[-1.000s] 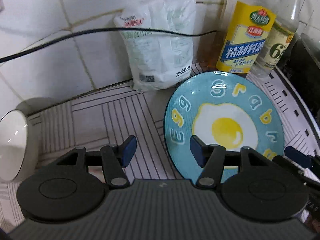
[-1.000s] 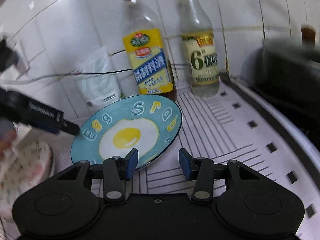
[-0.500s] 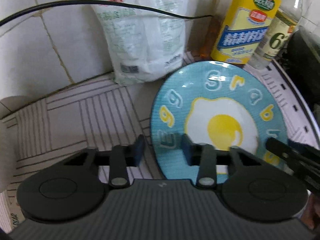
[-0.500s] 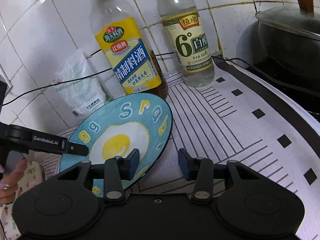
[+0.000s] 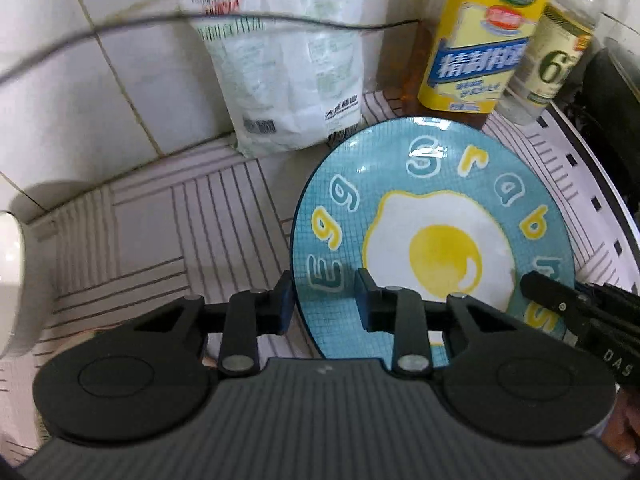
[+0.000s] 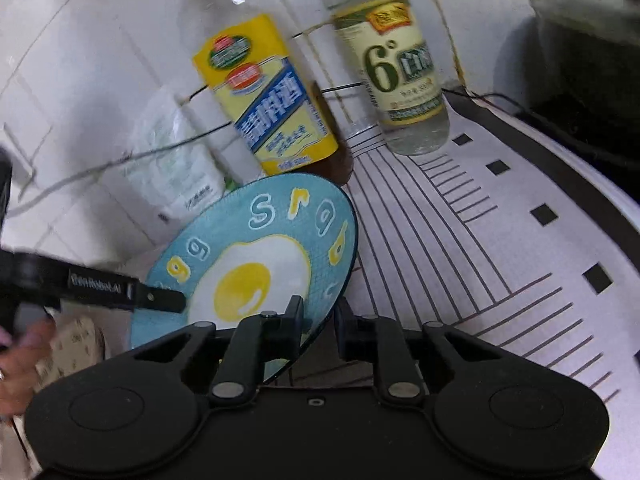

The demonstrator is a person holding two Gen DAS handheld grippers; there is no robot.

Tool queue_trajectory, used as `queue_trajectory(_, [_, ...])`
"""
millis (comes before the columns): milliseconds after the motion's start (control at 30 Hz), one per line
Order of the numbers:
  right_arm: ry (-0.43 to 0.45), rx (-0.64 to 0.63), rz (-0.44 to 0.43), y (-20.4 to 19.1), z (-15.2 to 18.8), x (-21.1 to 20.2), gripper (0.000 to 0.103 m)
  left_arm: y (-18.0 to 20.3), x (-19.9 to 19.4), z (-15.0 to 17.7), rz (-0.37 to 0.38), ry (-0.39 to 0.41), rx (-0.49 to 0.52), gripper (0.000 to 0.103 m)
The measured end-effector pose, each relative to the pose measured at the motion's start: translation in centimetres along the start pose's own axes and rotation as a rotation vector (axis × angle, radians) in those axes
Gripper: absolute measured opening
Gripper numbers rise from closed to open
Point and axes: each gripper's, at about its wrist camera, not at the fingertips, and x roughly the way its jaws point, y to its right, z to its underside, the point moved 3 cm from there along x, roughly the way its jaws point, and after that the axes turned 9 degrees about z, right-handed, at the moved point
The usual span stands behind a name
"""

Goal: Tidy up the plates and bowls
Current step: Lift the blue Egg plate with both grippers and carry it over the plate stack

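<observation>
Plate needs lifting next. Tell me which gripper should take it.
Right, probably. The right gripper straddles the blue plate rim with a narrow gap; the left gripper straddles it too, but gapes wider.
</observation>
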Motion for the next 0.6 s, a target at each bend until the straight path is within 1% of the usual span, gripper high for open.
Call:
queue_trajectory(100, [-0.02, 0.009, -0.026, 0.0, 0.5, -1.0, 0.021, 0.5, -2.2, 1.0, -0.012, 0.013, 0.021, 0.029])
queue_trajectory(233, [0.001, -0.006, -0.041, -0.9, 0.8, -3.6, 0.021, 1.0, -5.3, 1.9, -0.016, 0.039, 0.008, 0.029])
queue_trajectory(333, [0.022, -0.021, -0.055, -2.0, 1.0, -5.8, 0.021, 1.4, -7.7, 2.9, -0.035, 0.065, 0.016, 0.029])
queue_trajectory(367, [0.023, -0.02, -0.062, -2.4, 1.0, -6.5, 0.021, 1.7, -8.6, 3.4, -0.041, 0.071, 0.028, 0.029])
queue_trajectory(467, [0.022, -0.016, -0.089, -3.2, 1.2, -8.6, 0.021, 2.0, -11.0, 4.4, -0.046, 0.088, 0.019, 0.029])
queue_trajectory(600, [0.035, -0.045, -0.115, -4.1, 1.3, -11.1, 0.021, 2.1, -13.7, 6.0, -0.054, 0.116, 0.01, 0.029])
